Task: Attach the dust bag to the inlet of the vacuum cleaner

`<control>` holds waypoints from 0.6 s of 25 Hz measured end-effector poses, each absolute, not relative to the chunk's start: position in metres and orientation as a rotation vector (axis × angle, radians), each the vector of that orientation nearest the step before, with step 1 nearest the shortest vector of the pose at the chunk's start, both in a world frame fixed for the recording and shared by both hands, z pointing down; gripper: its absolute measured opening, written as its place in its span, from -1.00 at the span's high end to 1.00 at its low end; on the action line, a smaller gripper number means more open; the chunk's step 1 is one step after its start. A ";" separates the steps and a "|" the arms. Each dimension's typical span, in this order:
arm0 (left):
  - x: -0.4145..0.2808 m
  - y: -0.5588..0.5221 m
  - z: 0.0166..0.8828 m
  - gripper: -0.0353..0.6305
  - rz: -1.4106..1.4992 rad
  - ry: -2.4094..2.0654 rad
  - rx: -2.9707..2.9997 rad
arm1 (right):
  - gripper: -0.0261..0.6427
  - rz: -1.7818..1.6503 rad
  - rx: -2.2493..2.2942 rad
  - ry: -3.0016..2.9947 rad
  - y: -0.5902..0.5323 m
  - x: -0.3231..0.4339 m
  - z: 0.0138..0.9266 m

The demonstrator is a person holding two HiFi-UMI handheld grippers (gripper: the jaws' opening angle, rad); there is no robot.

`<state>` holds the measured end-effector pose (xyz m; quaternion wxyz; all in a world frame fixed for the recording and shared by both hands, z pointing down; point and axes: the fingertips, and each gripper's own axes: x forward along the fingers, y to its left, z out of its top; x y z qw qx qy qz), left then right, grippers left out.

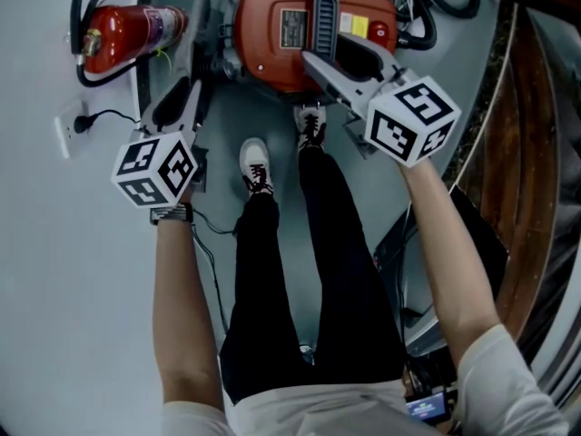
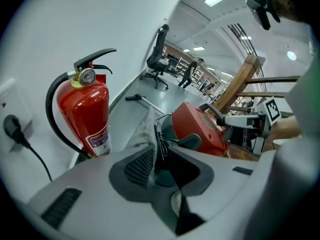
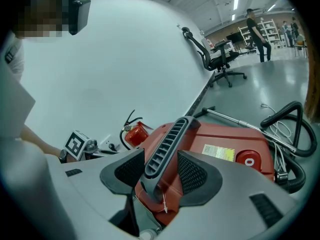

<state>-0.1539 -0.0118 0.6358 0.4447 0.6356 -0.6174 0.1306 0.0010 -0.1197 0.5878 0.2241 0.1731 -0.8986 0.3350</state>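
The red vacuum cleaner [image 1: 281, 34] stands on the floor ahead of the person's feet. The grey dust bag [image 2: 142, 126] hangs at its left side by the dark inlet ring [image 2: 161, 134]. My left gripper [image 2: 167, 164] is open, with the bag's collar in the gap and the pads not pressing on it. In the head view the left gripper [image 1: 192, 78] points at the vacuum cleaner's left flank. My right gripper [image 3: 161, 171] is shut on the grey ribbed handle [image 3: 167, 144] on top of the vacuum cleaner [image 3: 225, 149]. The right gripper [image 1: 322, 62] reaches in from the right.
A red fire extinguisher [image 1: 127, 30] stands against the wall at left, near a wall socket with a plug [image 1: 73, 125]. A black hose and cables [image 1: 427, 7] lie behind the vacuum cleaner. A metal wand [image 3: 245, 121] lies on the floor. A wooden railing [image 1: 517, 153] runs at right.
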 end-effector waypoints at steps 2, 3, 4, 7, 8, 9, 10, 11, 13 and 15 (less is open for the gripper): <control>-0.152 -0.011 0.636 0.62 0.415 -1.562 1.593 | 0.27 0.924 0.477 -2.482 -0.119 0.001 0.587; -0.151 -0.010 0.636 0.62 0.452 -1.578 1.600 | 0.27 0.924 0.477 -2.482 -0.120 0.001 0.587; -0.151 -0.010 0.636 0.61 0.478 -1.595 1.605 | 0.27 0.923 0.477 -2.482 -0.120 0.002 0.587; -0.150 -0.007 0.635 0.58 0.513 -1.637 1.617 | 0.27 0.919 0.475 -2.481 -0.120 0.002 0.588; -0.149 -0.006 0.635 0.58 0.518 -1.643 1.619 | 0.27 0.918 0.476 -2.481 -0.120 0.002 0.588; -0.149 -0.004 0.636 0.58 0.522 -1.646 1.619 | 0.27 0.919 0.478 -2.481 -0.120 0.002 0.588; -0.150 -0.003 0.636 0.58 0.528 -1.649 1.617 | 0.27 0.920 0.479 -2.481 -0.120 0.002 0.588; -0.150 -0.002 0.637 0.58 0.539 -1.653 1.614 | 0.27 0.922 0.480 -2.481 -0.119 0.002 0.588; -0.153 -0.002 0.640 0.61 0.578 -1.670 1.609 | 0.27 0.920 0.480 -2.481 -0.120 0.002 0.588; -0.155 -0.003 0.643 0.73 0.616 -1.699 1.599 | 0.27 0.916 0.481 -2.483 -0.120 0.002 0.588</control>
